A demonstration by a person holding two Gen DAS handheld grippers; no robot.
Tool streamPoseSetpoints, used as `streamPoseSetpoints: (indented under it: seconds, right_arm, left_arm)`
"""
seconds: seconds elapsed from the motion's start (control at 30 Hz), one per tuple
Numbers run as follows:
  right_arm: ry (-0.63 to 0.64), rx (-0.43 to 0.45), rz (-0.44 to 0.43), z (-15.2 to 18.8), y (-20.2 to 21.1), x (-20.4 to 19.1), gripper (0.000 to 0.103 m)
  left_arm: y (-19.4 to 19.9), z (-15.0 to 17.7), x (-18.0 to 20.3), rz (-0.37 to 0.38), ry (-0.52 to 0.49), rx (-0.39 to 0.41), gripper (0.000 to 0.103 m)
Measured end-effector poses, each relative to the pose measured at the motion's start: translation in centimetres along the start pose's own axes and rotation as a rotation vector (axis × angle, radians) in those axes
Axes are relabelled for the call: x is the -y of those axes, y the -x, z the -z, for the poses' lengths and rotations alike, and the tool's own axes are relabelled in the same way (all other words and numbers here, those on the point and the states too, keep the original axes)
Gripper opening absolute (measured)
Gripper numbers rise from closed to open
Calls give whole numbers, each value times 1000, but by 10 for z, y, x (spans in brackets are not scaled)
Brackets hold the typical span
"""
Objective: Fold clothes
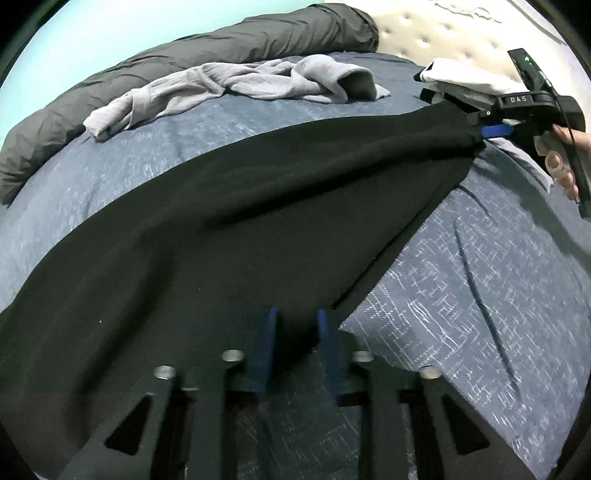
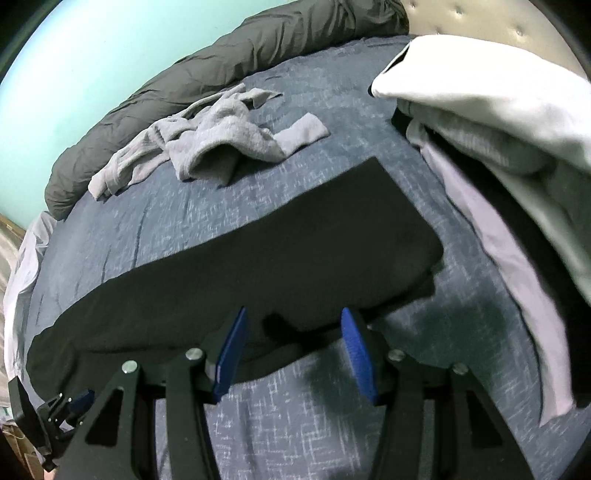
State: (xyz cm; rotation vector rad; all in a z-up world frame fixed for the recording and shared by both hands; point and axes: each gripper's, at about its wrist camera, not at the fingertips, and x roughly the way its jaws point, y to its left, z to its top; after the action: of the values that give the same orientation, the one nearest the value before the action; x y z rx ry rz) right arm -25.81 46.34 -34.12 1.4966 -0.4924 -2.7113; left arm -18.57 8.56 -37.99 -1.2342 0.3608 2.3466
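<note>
A black garment lies stretched across the blue bedcover. My left gripper is shut on its near end, with black cloth bunched between the blue fingers. The right wrist view has this gripper at the garment's left end. The garment's far end tapers up to my right gripper, held by a hand. In the right wrist view the right gripper stands open, fingers wide apart over the near edge of the black garment, which lies flat there.
A crumpled grey garment lies further back on the bed. A stack of folded white and grey clothes sits at the right. A rolled dark grey duvet lines the far edge by the tufted headboard.
</note>
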Motion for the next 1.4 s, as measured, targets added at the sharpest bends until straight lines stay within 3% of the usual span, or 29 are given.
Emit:
streamPoseSetpoints:
  seconds: [0.1,0.2,0.4,0.53,0.7,0.73,0.77,0.8,0.87,0.93,1.27,1.4]
  right_arm:
    - [19,19,24,-14,0,0,54]
    - [44,38,67,-39,-5,-1,65]
    - [146,-28,181,-82,-40,0,65]
    - [263,-63,190,-85,-56,-11,65]
    - [313,-161,198,-64,-84,-17,65]
    - [322,-181,199,-60,-90,-19,61]
    - [330,-202,201,-55,-96,-20,47]
    - [335,-203,205,-52,-99,-20,41]
    - [342,-187,206,-48,-99,-21,18]
    - [350,-170,204,-46,-98,-23,4]
    - [348,-22,186,-72,-65,-29,2]
    - [362,-30,207,-75,-73,-40,2]
  left_arm:
    - [3,0,1,3,0,10,4]
    - [10,1,3,1,-19,25,4]
    - [9,1,1,10,-14,22,4]
    - [7,1,0,15,-6,19,4]
    - [3,0,0,15,3,13,4]
    - [3,1,0,14,1,12,4]
    - [3,1,1,12,-1,11,4]
    - [2,1,1,13,0,11,4]
    - [2,1,0,14,2,10,4]
    - [0,1,0,14,3,6,4]
    - [-1,3,0,13,2,0,4]
    - [-2,3,1,15,4,-2,4]
